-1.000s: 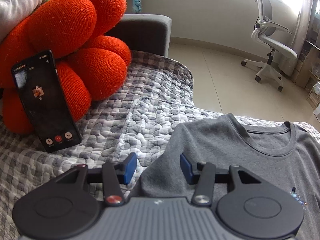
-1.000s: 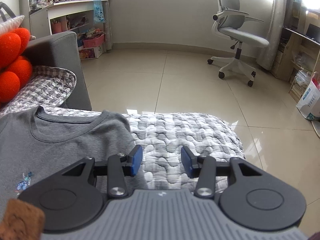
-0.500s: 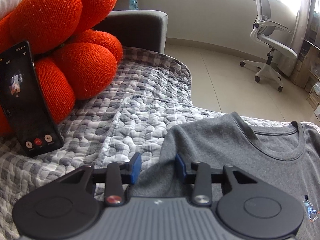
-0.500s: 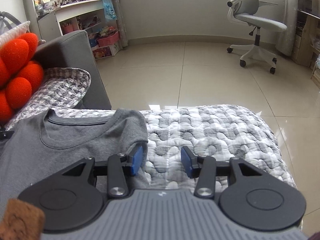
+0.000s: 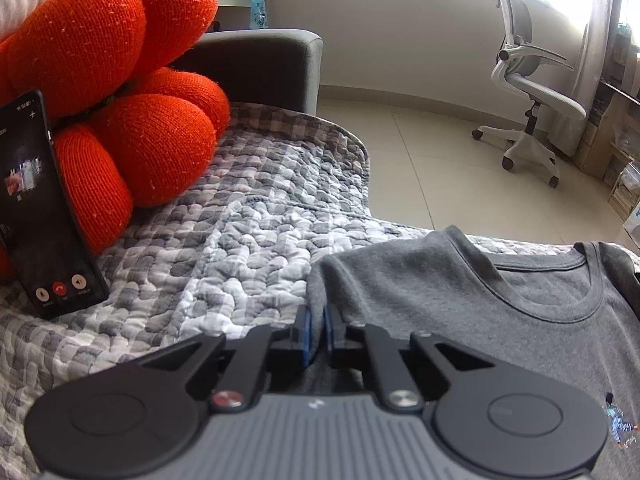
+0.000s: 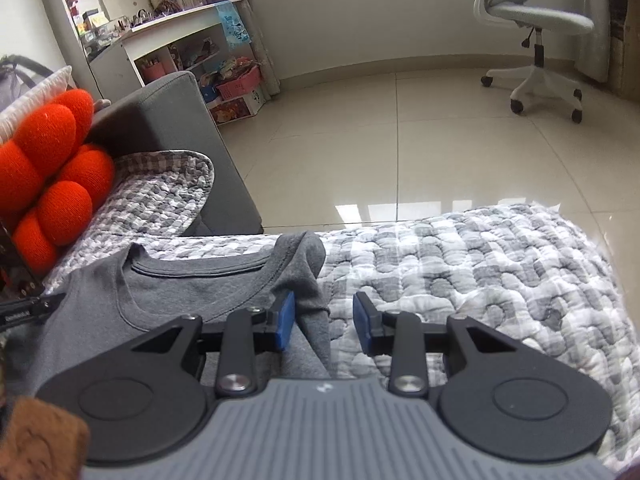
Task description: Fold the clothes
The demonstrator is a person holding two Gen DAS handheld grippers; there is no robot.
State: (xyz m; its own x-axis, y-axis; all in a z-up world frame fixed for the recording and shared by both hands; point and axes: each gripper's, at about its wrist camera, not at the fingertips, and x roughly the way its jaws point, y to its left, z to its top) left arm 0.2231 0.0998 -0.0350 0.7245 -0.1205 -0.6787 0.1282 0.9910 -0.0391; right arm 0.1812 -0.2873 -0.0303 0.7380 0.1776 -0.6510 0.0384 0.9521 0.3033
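A grey cotton T-shirt (image 5: 460,300) lies spread on the grey-and-white checked quilted cover (image 5: 248,232) of a sofa. The left tool (image 5: 316,330) is clamped on the shirt's shoulder edge, its blue pads (image 5: 306,332) pinching a fold. The right tool (image 6: 323,320) has just been closing; its jaws stand apart around the raised opposite shoulder without gripping it. An orange knitted cushion (image 5: 120,92) props a black phone (image 5: 40,216).

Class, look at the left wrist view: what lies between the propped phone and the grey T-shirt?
Only bare checked quilt separates the phone from the T-shirt; the left wrist view shows it.
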